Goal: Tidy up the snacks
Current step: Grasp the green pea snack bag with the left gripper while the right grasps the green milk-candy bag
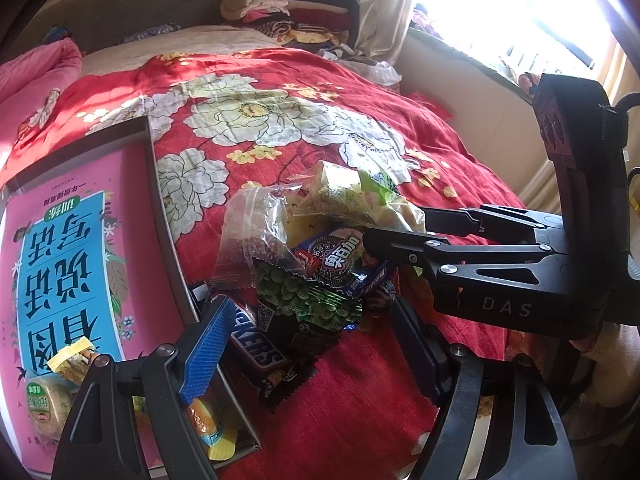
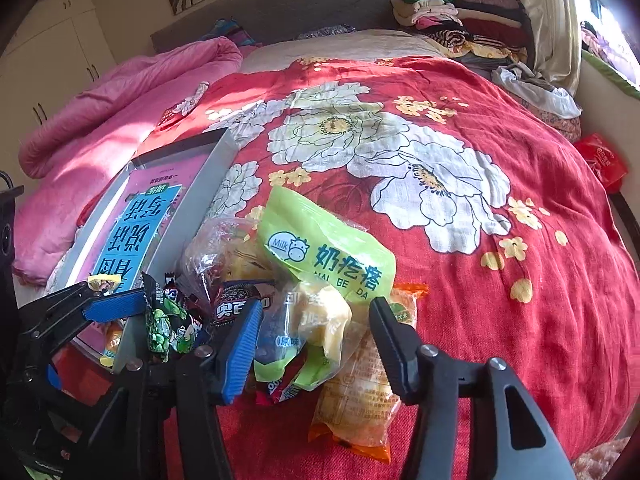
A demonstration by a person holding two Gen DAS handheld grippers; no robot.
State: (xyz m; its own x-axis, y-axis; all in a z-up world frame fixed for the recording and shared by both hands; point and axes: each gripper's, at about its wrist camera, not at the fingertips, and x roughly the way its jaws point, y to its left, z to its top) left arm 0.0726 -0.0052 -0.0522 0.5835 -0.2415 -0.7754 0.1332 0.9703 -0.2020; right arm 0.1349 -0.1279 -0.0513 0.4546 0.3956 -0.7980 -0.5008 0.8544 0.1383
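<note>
The green milk bag (image 2: pixel 328 252), middle of frame, looks light, soft and crinkly. Pinch its edge. Right gripper (image 2: pixel 316 336) and left gripper (image 1: pixel 308 344) are both released, holding nothing.

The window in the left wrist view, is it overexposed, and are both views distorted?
Left wrist view: the window is blown out to white, and sunlight falls in patches on the red bedspread. Right wrist view: only a bright strip shows at the right edge. Both views bend straight lines, with dark corners.

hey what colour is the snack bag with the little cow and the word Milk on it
Light green bag, with a white cow logo and dark green lettering. It shows best in the right wrist view.
</note>
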